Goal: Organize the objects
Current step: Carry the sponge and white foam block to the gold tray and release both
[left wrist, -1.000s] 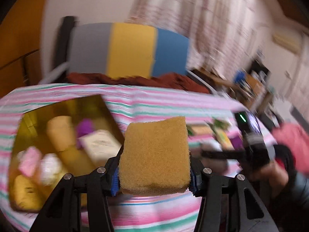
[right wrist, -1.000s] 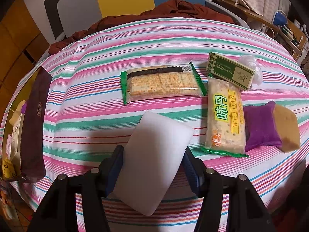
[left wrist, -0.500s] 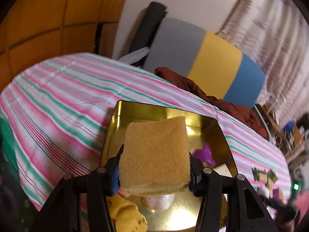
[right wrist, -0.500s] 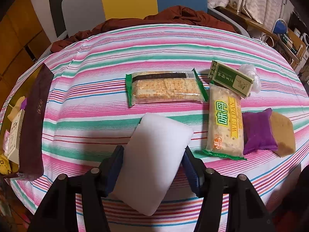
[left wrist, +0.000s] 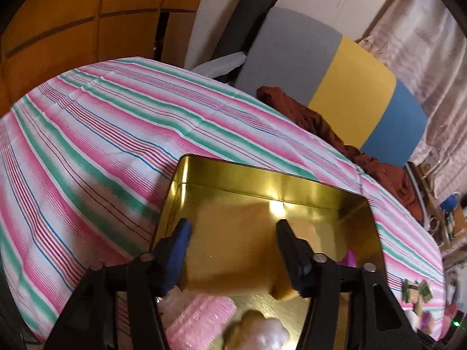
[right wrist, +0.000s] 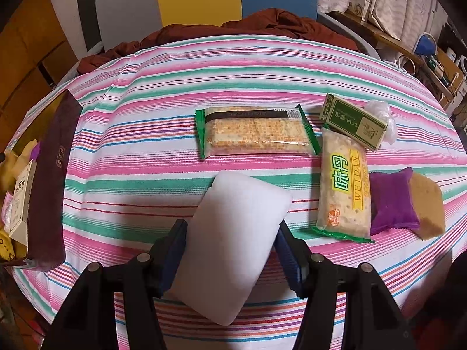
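Left wrist view: the left gripper [left wrist: 233, 242], jaws just opening, hangs spread over the blurred tan sponge [left wrist: 233, 250] in the gold tin [left wrist: 262, 179], lower centre. Right gripper [right wrist: 230, 243] pinches a white sponge [right wrist: 233, 242] at lower centre above bare striped cloth [right wrist: 131, 175].

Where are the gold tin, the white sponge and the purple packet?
gold tin [left wrist: 262, 179]: left wrist view, on its far inner wall.
white sponge [right wrist: 233, 242]: right wrist view, middle of its top face.
purple packet [right wrist: 391, 201]: right wrist view, centre of the wrapper.
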The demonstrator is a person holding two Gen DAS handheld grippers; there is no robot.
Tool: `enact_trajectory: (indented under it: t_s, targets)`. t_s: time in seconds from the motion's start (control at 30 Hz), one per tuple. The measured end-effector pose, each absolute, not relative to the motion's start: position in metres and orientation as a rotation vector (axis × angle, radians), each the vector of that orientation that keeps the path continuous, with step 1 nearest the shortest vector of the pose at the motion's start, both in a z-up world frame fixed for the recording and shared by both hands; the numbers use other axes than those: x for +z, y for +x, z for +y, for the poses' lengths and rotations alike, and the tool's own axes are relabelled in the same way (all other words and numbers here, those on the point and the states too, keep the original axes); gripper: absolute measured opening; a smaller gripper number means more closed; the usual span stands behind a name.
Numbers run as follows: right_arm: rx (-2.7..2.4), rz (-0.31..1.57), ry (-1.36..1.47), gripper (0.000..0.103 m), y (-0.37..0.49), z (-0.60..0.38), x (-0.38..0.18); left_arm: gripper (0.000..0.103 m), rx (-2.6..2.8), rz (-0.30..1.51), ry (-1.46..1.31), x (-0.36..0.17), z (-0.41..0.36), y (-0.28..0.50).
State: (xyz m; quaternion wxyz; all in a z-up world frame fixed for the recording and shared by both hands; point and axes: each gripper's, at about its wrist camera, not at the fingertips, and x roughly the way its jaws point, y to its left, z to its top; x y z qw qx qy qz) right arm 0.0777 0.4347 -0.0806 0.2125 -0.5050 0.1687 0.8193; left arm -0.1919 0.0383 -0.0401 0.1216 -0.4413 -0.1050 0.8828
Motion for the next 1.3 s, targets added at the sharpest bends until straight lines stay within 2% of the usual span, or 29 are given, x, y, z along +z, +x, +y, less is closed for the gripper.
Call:
enact_trajectory:
  t_s: [0.13,0.3,0.5,0.77,1.3]
  targets:
    - [2.272,0.457,-1.405,0.06,0.076,0.433,-0.08,0.069,2.577,-0.298,-1.3,-0.044,0.037,-0.201]
    - [2.288,0.451,-1.401,0.06,0.072,0.43,-0.076,0.07,2.616,-0.342,-1.226,-0.029,0.024,-0.176]
    - [2.369,0.425,-1.391,0.06,0.054,0.412,-0.064,0.075,2.656,-0.249,-1.107,-0.015,0.019,-0.127]
    - [2.531,0.336,-1.373,0.06,0.015,0.369,-0.036,0.076,2.639,-0.168,-1.056,-0.01,0.022,-0.082]
    - [2.758,0.178,-1.368,0.06,-0.058,0.285,-0.001,0.079,2.638,-0.084,-1.023,-0.011,0.029,-0.041]
